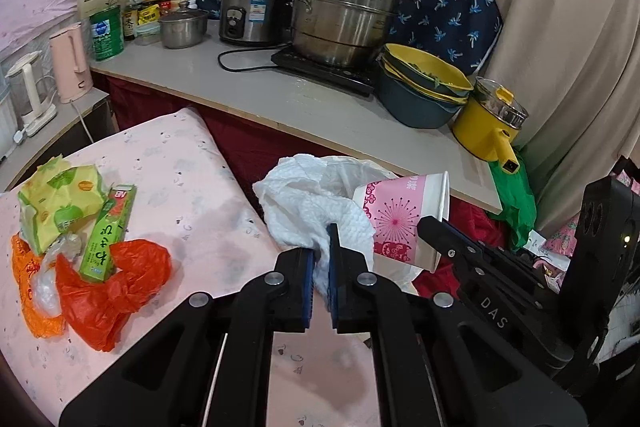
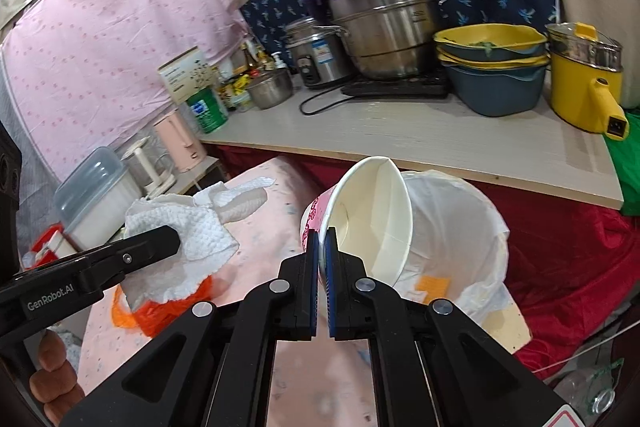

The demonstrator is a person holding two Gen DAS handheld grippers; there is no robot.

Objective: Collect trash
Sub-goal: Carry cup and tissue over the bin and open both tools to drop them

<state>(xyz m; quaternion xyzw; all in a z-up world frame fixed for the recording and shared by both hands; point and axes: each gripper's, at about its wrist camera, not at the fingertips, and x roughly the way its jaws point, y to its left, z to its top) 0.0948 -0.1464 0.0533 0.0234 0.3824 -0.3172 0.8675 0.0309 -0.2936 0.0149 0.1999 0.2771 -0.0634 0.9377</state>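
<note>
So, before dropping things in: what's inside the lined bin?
Inside the bin, an orange-yellow piece lies on the white liner. The paper cup hides the rest.

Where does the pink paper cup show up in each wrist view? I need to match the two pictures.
Left wrist view: the pink paper cup is right of centre, tipped sideways, held by the right gripper coming in from the right.
Right wrist view: the cup is at centre, its rim clamped by that gripper, mouth facing the camera.
Shared landmark: the white-lined bin, behind the cup in both views.
</note>
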